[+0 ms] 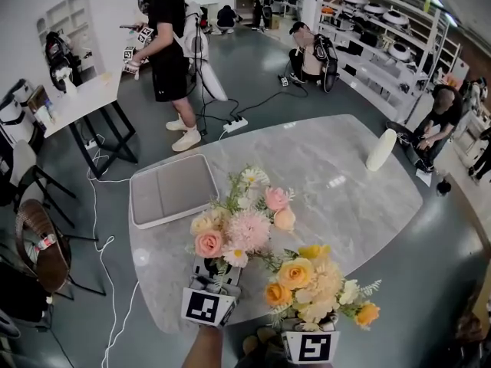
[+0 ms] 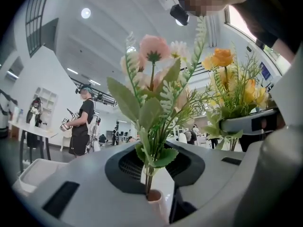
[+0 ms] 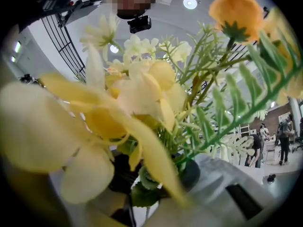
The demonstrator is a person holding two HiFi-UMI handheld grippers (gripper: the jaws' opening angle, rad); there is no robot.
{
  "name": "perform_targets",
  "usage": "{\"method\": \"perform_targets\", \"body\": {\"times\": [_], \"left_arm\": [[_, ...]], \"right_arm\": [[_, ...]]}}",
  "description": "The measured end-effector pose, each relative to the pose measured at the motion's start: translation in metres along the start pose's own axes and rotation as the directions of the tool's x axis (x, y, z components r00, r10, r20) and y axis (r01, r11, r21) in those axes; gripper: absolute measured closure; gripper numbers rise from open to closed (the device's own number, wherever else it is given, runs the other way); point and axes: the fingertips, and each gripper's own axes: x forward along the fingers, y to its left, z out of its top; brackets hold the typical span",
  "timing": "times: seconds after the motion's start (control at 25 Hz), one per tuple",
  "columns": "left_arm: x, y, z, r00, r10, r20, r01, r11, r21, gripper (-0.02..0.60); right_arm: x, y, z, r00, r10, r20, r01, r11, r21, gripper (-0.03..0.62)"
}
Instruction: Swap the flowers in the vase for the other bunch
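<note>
The pink and white bunch (image 1: 238,221) stands upright over the near edge of the marble table (image 1: 330,167). My left gripper (image 1: 217,280) is shut on its stems. In the left gripper view the green stems (image 2: 150,174) rise from between the white jaws of the left gripper (image 2: 154,195). My right gripper (image 1: 308,326) is shut on the yellow and orange bunch (image 1: 318,282), just right of the pink one. That yellow bunch (image 3: 142,103) fills the right gripper view and hides most of the right gripper (image 3: 142,212). A tall white vase (image 1: 381,149) stands at the table's far right with no flowers in it.
A grey rectangular tray (image 1: 173,188) lies on the table's left part. A person (image 1: 170,48) stands beyond the table, and others sit further back. A chair (image 1: 38,244) and floor cables (image 1: 100,228) are to the left.
</note>
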Motion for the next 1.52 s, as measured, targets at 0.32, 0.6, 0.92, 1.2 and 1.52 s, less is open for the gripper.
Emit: {"method": "perform_targets", "body": {"times": [0.32, 0.6, 0.92, 1.2, 1.52], "left_arm": [[-0.006, 0.010, 0.029, 0.998, 0.030, 0.055, -0.027, 0.998, -0.065, 0.477], [-0.006, 0.014, 0.043, 0.997, 0.039, 0.072, -0.031, 0.993, -0.110, 0.477], [-0.011, 0.017, 0.059, 0.995, 0.050, 0.085, -0.041, 0.993, -0.108, 0.477], [-0.011, 0.020, 0.075, 0.991, 0.066, 0.117, -0.049, 0.989, -0.138, 0.477], [-0.012, 0.020, 0.084, 0.992, 0.053, 0.113, -0.038, 0.990, -0.133, 0.477]], "right_arm": [[0.013, 0.002, 0.018, 0.999, 0.044, 0.019, -0.044, 0.999, 0.016, 0.513], [0.025, 0.002, 0.031, 0.997, 0.071, 0.038, -0.071, 0.997, 0.015, 0.513], [0.028, 0.000, 0.039, 0.996, 0.081, 0.030, -0.083, 0.995, 0.056, 0.513], [0.030, -0.008, 0.045, 0.996, 0.083, 0.041, -0.085, 0.994, 0.062, 0.513], [0.035, -0.013, 0.049, 0.996, 0.079, 0.043, -0.083, 0.993, 0.082, 0.513]]}}
